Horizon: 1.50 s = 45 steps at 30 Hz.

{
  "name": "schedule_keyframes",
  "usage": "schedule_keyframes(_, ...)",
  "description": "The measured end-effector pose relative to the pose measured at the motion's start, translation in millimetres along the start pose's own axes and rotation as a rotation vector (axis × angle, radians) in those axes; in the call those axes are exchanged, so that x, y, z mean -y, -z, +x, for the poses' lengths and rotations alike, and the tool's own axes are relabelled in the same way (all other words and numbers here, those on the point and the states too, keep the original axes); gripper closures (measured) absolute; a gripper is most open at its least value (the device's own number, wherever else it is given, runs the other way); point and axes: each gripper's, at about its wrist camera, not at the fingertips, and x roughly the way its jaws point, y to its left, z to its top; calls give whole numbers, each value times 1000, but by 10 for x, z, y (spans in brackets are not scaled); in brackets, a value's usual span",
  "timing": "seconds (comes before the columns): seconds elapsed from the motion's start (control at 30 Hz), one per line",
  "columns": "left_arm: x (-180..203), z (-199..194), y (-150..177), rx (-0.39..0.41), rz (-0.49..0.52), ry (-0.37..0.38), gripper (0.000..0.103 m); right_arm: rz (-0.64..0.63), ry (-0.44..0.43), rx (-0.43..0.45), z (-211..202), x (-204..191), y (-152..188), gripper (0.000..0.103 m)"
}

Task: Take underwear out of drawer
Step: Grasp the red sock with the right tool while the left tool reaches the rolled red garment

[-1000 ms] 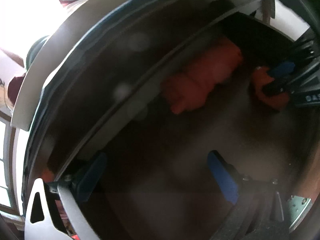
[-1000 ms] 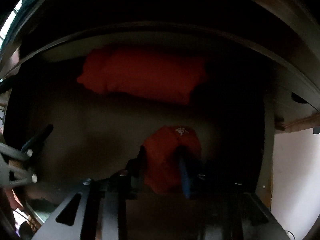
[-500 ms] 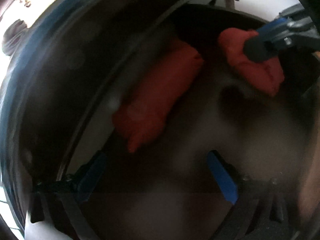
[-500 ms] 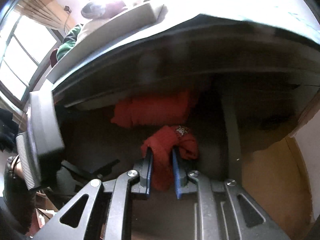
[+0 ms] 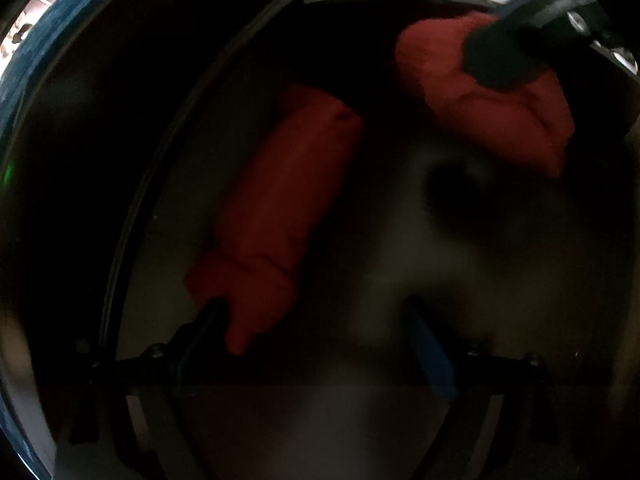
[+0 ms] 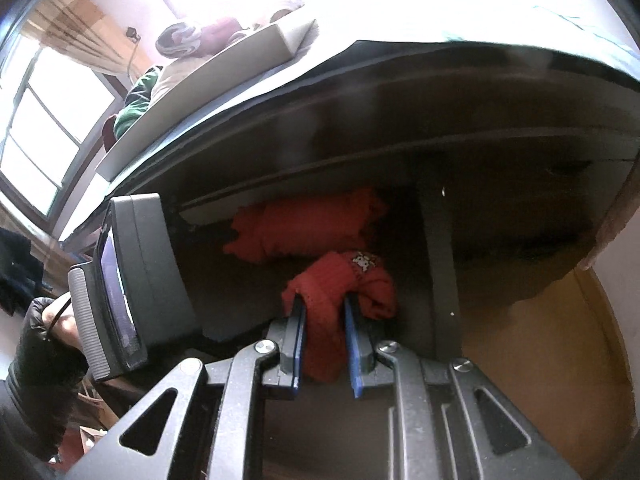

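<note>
My right gripper (image 6: 322, 312) is shut on a bunched red underwear with a small skull patch (image 6: 340, 284) and holds it above the dark open drawer (image 6: 440, 264). That piece also shows at the upper right of the left wrist view (image 5: 492, 116), pinched by the right gripper (image 5: 500, 56). A second rolled red underwear (image 5: 280, 208) lies in the drawer along its back wall; it also shows in the right wrist view (image 6: 304, 224). My left gripper (image 5: 320, 320) is open inside the drawer, its left finger touching the near end of the roll.
The drawer sits under a bed with a dark frame (image 6: 400, 100) and a white mattress (image 6: 240, 64). The left hand-held device (image 6: 124, 280) is at the left. A wooden floor (image 6: 540, 340) lies at the right. A window (image 6: 52, 128) is at the far left.
My right gripper has lifted the skull-patch underwear up and back out of the drawer. My left gripper has moved deeper in, up to the near end of the red roll.
</note>
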Motion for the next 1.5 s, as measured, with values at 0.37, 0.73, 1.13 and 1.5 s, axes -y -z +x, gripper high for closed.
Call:
schedule_keyframes(0.37, 2, -72, 383, 74, 8, 127, 38, 24, -9, 16, -16, 41, 19, 83)
schedule_keyframes(0.73, 244, -218, 229, 127, 110, 22, 40, 35, -17, 40, -140, 80, 36, 83)
schedule_keyframes(1.13, 636, 209, 50, 39, 118, -117, 45, 55, -25, 47, -182, 111, 61, 83)
schedule_keyframes(1.5, 594, 51, 306, 80, 1, 15, 95, 77, -28, 65, -224, 144, 73, 83)
